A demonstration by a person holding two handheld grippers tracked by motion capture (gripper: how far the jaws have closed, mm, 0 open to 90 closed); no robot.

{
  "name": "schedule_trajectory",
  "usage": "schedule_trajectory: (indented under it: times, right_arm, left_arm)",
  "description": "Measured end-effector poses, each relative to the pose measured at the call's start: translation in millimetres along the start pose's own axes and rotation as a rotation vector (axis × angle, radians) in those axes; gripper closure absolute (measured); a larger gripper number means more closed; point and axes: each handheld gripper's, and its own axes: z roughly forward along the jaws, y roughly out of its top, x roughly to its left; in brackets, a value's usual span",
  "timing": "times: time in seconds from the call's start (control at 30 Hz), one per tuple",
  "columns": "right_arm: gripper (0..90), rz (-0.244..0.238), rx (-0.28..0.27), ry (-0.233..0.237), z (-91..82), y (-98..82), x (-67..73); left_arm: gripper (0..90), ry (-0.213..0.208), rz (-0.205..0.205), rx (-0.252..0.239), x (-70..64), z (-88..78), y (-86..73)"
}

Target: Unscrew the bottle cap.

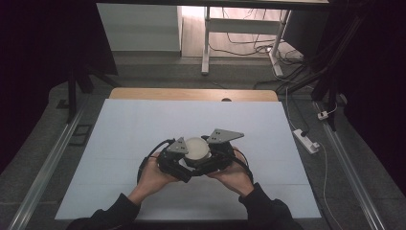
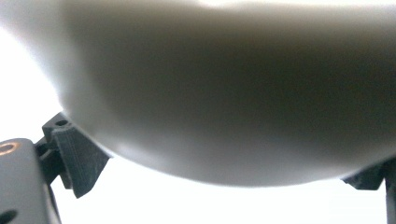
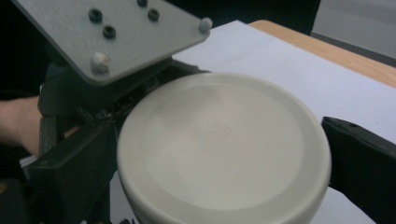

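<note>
**Presently: one round lid, two grippers**

Item: white round lid (image 1: pixel 196 148), flat top up, at the middle of the counter (image 1: pixel 119 139), which is covered by a white sheet.
Left gripper (image 1: pixel 184 165): hand-held, fingers (image 2: pixel 77 158) spread to either side of the lid's rim, the rim pressed close to its camera.
Right gripper (image 1: pixel 210 160): fingers (image 3: pixel 364 158) set at opposite edges of the lid, clasping it. Both grippers meet at the lid's near side.

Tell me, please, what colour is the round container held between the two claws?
The round container is plain off-white, without pattern; this shows best in the right gripper view.
</note>
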Motion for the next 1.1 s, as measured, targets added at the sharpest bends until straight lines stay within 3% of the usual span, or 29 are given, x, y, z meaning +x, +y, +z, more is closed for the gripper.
schedule_trajectory:
  times: [0.1,0.23,0.43,0.6,0.7,0.77,0.87,1.0,1.1]
  right_arm:
    - [7.1,-0.011,-0.009,-0.016,-0.6,-1.2,0.6]
    - [7.3,-0.017,-0.007,0.001,-1.4,-1.6,-1.0]
    - [7.4,-0.039,0.012,0.131,-5.9,-2.1,-14.2]
    - [7.3,-0.09,0.032,0.246,-8.7,-3.7,-24.6]
    - [7.2,-0.106,0.028,0.274,-10.6,-5.3,-27.2]
    - [6.3,-0.106,0.021,0.258,-11.1,-5.1,-25.9]
    - [0.0,-0.079,0.012,0.179,-11.7,-1.8,-20.6]
    - [0.0,-0.028,0.013,0.074,-12.6,1.9,-12.6]
    - [0.0,-0.02,0.013,0.017,-10.0,1.9,-5.2]
  left_arm:
    - [7.8,0.0,-0.002,0.0,-0.1,-0.1,0.2]
    - [7.8,-0.01,0.01,0.006,-0.2,0.0,0.3]
    - [7.8,-0.058,0.044,0.014,-1.3,1.1,1.0]
    - [7.8,-0.094,0.085,0.034,-3.6,3.2,1.4]
    - [7.8,-0.099,0.083,0.027,-4.9,4.2,1.9]
    - [7.8,-0.087,0.075,0.024,-4.3,3.1,1.9]
    - [7.8,-0.057,0.047,0.007,-2.5,0.3,1.3]
    - [7.8,-0.013,0.01,-0.007,0.1,-2.6,0.8]
    - [7.8,0.013,-0.005,-0.005,0.5,-3.0,0.5]
